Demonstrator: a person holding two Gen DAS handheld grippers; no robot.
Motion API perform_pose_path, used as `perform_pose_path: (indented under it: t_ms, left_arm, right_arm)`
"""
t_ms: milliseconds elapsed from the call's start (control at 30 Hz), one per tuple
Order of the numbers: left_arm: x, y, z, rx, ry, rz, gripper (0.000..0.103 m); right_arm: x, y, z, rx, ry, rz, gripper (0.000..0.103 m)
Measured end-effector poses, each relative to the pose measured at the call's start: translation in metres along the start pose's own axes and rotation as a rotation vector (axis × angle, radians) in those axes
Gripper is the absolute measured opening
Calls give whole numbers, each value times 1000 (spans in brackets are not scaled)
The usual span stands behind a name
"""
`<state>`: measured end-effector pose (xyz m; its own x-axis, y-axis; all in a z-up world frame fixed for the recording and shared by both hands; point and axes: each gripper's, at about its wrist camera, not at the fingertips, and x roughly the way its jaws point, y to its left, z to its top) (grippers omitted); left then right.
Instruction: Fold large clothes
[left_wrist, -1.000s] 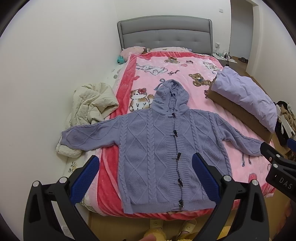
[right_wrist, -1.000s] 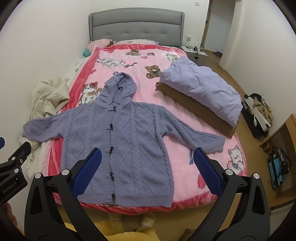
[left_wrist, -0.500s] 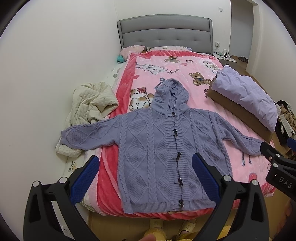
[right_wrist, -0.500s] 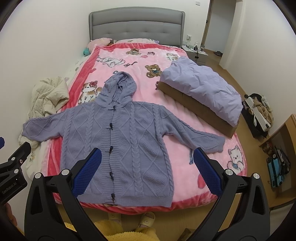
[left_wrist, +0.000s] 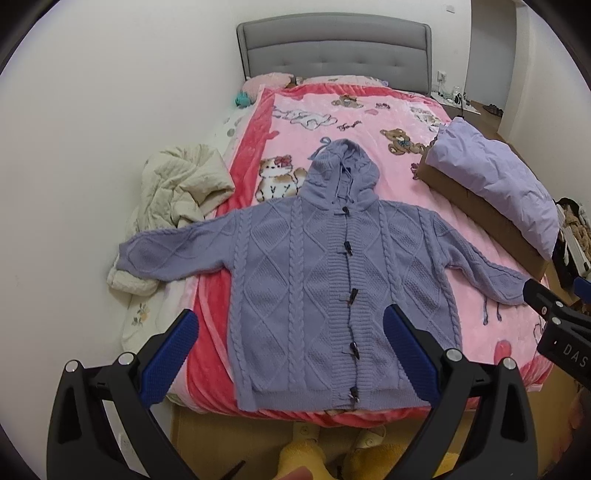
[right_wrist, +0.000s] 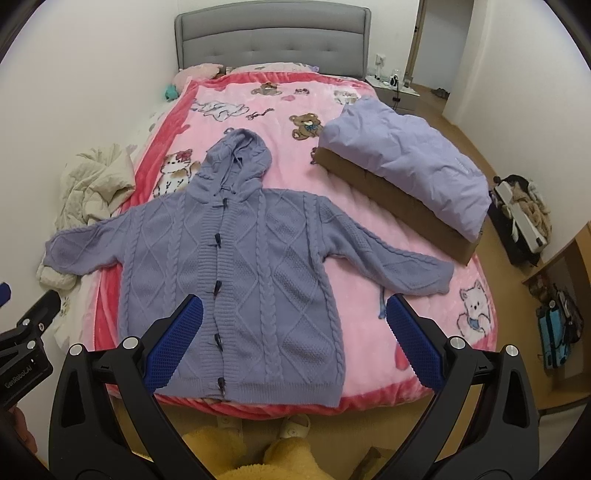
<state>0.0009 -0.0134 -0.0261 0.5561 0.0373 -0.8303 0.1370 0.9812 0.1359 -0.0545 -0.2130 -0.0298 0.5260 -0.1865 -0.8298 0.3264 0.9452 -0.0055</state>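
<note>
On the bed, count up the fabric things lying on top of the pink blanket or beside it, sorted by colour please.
Purple: 2, the knit hooded cardigan spread flat and the puffy folded jacket on the brown box.
Cream: 1, the crumpled quilted garment at the bed's edge by the wall.
Total: 3.

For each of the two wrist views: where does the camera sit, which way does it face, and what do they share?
Left wrist: on the open left gripper, facing the headboard over the lavender cable-knit hooded cardigan; right gripper tip at right edge.
Right wrist: on the open right gripper, further right, same heading; left gripper at left edge.
Shared: cardigan, pink cartoon blanket, lavender quilted bundle.
</note>
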Motion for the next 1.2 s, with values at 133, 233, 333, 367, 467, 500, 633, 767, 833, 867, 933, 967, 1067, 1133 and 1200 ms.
perform_pose_path:
  t_ms: [133,233,333,367,467,500,633,767,833,867,933,967,1067,1133,1200]
  left_arm:
    - [13,-22,-3,9,26,0,98]
    - [24,-41,-5,28,13,-8,98]
    - [43,-57,-5,56,32,-48,98]
    - [52,-63,-4,71,38,-70,98]
    - [75,-77,3,126,27,-105,98]
    - [83,-82,7,158,11,-115,98]
    - [124,-109,18,317,-4,-143,98]
    - [176,-141,19,407,5,-244,98]
    - [197,-155,15,408,25,-282,98]
    - [208,-163,13,416,40,-296,98]
    - [233,-188,5,444,68,-303,98]
    - [246,-201,-2,466,82,-295,98]
    - [266,-219,-16,482,99,-293,98]
    - [279,-232,-25,476,123,-285,98]
    - [290,-241,-29,455,152,-286,98]
  right_arm:
    - [29,-32,-2,82,67,68,95]
    - [57,-56,-4,150,101,93,95]
    - [83,-77,-6,246,105,45,95]
    - [91,-82,-6,275,104,40,95]
    - [119,-101,-8,376,102,45,95]
    - [127,-106,-8,409,93,51,95]
    - [174,-147,-26,685,49,95,95]
    - [224,-203,-56,891,38,67,88]
    - [253,-242,-70,945,44,7,87]
    - [263,-256,-74,959,43,-14,86]
    - [289,-296,-90,1033,43,-53,84]
    - [298,-312,-95,1067,34,-47,80]
    - [332,-358,-109,1166,6,-4,72]
    - [349,-378,-108,1180,-8,-2,71]
    - [366,-393,-102,1176,-26,14,70]
